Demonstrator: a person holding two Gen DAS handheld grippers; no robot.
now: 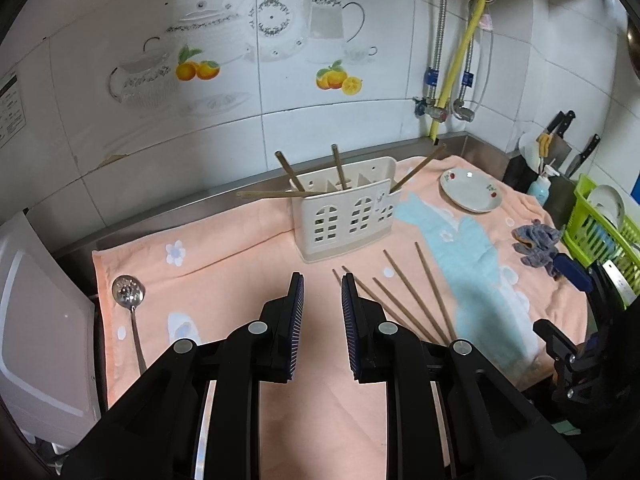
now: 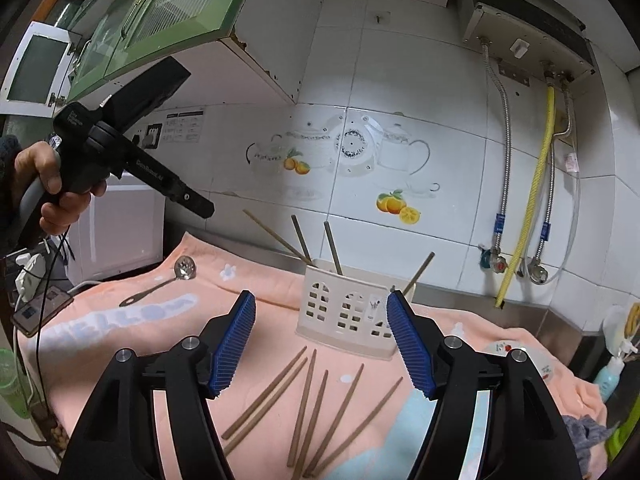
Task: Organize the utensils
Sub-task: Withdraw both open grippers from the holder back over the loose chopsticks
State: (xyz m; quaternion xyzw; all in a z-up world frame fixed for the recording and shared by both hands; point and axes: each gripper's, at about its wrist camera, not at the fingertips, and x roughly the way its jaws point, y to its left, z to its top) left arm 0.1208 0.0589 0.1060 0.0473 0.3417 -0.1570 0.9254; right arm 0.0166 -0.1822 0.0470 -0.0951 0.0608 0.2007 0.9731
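Note:
A white slotted utensil holder [image 1: 346, 216] [image 2: 348, 312] stands on a peach towel [image 1: 224, 248], with several brown chopsticks [image 1: 339, 166] sticking out of it. More chopsticks [image 1: 404, 292] [image 2: 312, 408] lie loose on the towel in front of it. A metal slotted spoon [image 1: 129, 292] [image 2: 184, 269] rests near the towel's left edge. My left gripper [image 1: 322, 280] hovers in front of the holder, left of the loose chopsticks, its jaws a narrow gap apart and empty. My right gripper [image 2: 320, 298] is wide open above the loose chopsticks, facing the holder, holding nothing.
A white plate [image 1: 472, 190] and a grey rag [image 1: 536, 244] lie right of the holder. Beyond them are a green dish rack [image 1: 600, 224], knives [image 1: 562, 122] and a soap bottle [image 1: 540, 188]. A white appliance [image 1: 36, 312], a phone [image 2: 42, 308] and cables crowd the left.

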